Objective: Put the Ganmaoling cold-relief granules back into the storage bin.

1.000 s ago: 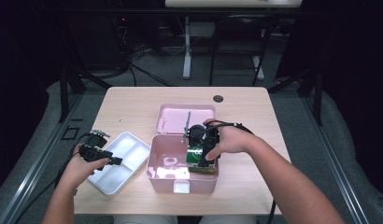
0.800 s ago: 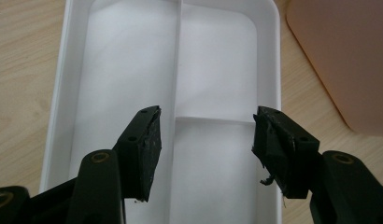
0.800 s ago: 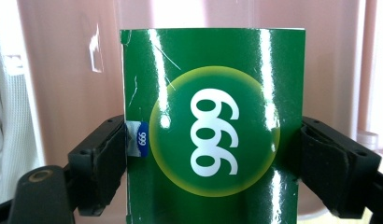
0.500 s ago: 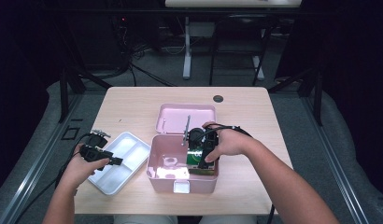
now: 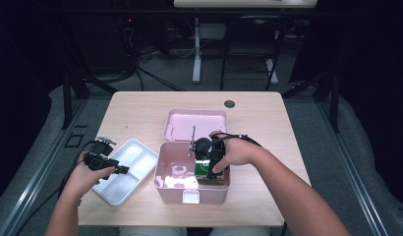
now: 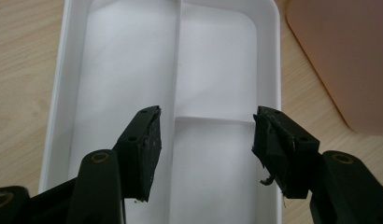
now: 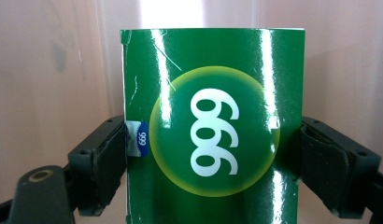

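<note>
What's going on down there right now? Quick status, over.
Right gripper shut on green box, inside pink case. Left gripper open, empty, over white tray. Nothing blocking.

Glossy green carton [image 7: 213, 126] with white 999 on a yellow-green disc — pale pink box [image 5: 192, 184], plain white tray [image 6: 180, 70], black jaws, light wood table [image 5: 135, 110].
</note>
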The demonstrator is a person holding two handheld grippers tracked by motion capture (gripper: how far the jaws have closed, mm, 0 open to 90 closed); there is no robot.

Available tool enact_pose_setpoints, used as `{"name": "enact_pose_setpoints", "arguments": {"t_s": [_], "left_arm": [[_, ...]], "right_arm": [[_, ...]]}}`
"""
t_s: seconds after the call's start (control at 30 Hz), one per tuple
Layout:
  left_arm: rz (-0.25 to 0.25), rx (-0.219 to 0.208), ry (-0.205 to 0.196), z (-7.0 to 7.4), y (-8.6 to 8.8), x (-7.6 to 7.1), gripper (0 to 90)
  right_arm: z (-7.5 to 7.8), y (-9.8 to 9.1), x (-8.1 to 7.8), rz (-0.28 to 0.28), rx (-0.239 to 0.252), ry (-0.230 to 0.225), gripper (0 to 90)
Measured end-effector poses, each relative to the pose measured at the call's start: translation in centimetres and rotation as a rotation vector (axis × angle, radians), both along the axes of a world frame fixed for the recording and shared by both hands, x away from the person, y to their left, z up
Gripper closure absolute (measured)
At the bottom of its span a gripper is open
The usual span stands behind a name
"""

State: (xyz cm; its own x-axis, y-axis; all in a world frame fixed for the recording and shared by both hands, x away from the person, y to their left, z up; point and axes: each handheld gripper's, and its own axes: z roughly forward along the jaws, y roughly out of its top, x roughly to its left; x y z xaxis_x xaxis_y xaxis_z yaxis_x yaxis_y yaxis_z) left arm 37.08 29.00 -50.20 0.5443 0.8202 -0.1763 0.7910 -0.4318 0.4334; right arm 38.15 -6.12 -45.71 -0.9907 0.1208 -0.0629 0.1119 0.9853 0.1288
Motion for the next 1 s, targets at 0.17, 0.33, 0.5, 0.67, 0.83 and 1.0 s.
{"name": "enact_pose_setpoints", "arguments": {"t_s": [0.17,0.33,0.5,0.67,0.83,1.0], "left_arm": [[-0.004,0.003,0.004,0.0,-0.1,0.0,41.4],[-0.004,0.003,0.004,0.0,-0.1,0.0,41.4],[-0.002,0.003,0.006,-0.1,-0.1,0.0,41.4],[0.001,0.001,0.006,-0.1,-0.1,0.0,41.4],[-0.005,0.004,0.002,-0.1,-0.1,0.0,41.4],[-0.005,0.003,0.002,-0.1,0.0,0.0,41.4]], "right_arm": [[-0.8,-0.1,0.1,-0.005,-0.007,0.005,15.1],[-1.1,-0.1,0.3,-0.009,-0.017,0.003,15.0],[-1.3,0.0,0.4,-0.007,-0.022,0.002,15.0],[-1.7,0.2,0.4,0.001,-0.035,0.003,14.9],[-1.8,0.2,0.4,-0.005,-0.045,0.003,14.7],[-2.0,0.1,0.4,-0.008,-0.063,-0.004,14.1]]}}
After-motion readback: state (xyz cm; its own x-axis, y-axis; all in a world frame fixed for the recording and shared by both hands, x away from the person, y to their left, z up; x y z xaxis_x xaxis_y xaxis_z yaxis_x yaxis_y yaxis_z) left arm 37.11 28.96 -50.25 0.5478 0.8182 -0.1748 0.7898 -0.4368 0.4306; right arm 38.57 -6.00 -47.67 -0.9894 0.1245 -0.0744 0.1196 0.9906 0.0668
